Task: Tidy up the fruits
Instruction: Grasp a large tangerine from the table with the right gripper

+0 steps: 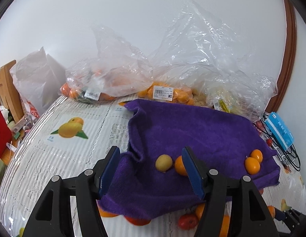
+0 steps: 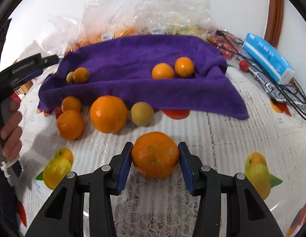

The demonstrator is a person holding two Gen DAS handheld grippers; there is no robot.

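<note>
Gripping a tangerine (image 2: 155, 154), the right gripper (image 2: 155, 154) has its jaws closed onto the fruit's two sides, blue pads touching the peel; the tangerine sits low over the patterned tablecloth (image 2: 222, 138) on the table, in front of the purple towel (image 2: 133, 59).

Left gripper (image 1: 151, 158): jaws wide apart, nothing between them, hanging over the near left part of the towel (image 1: 192, 130).

On the towel, right wrist view: two small oranges (image 2: 162, 71) side by side toward the right; one small orange (image 2: 80, 75) touching a small yellow-green fruit (image 2: 69, 77) at the left.

On the cloth just in front of the towel's edge: a large orange (image 2: 108, 113), a yellow-green fruit (image 2: 142, 113) just beside it, two tangerines (image 2: 70, 124) touching at the left.

Behind the towel: clear plastic bags (image 1: 172, 92) with more oranges, labels showing. Blue tissue pack (image 2: 267, 59) and black cables (image 2: 291, 94) at far right
</note>
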